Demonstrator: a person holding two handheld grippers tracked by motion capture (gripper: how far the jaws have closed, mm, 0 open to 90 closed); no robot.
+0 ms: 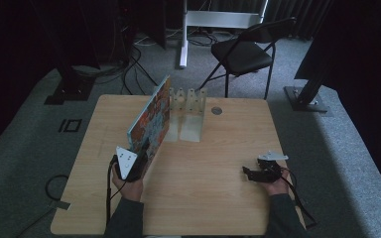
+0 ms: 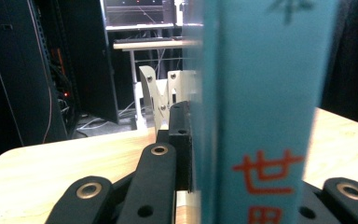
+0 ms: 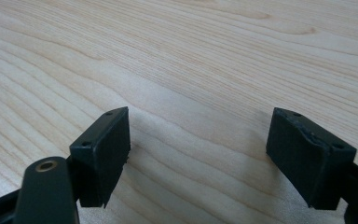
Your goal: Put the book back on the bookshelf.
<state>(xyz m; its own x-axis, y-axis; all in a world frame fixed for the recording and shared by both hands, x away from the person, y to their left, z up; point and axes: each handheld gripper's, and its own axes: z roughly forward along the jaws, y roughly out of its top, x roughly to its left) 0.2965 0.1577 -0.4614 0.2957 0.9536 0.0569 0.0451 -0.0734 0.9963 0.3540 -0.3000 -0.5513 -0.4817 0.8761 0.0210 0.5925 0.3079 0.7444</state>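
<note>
Overhead, a pale wooden worktop (image 1: 203, 188) stands on grey carpet in a dim room, with one black folding chair (image 1: 243, 52) beyond its far edge and dark stands and cables around it. One large book with a colourful cover and a teal spine (image 1: 150, 121) stands upright on its edge, running from the left gripper toward the far edge. One pale slotted rack (image 1: 188, 111) sits near the middle of the far edge, just beside the book's far end. Two grippers are in use. The left gripper (image 1: 131, 166), near the worktop's left front, is clamped on the book's near end; its own view shows the teal spine (image 2: 256, 116) pressed between the jaws. The right gripper (image 1: 258, 173) rests near the right front corner, its jaws spread wide over bare wood with nothing between them.
</note>
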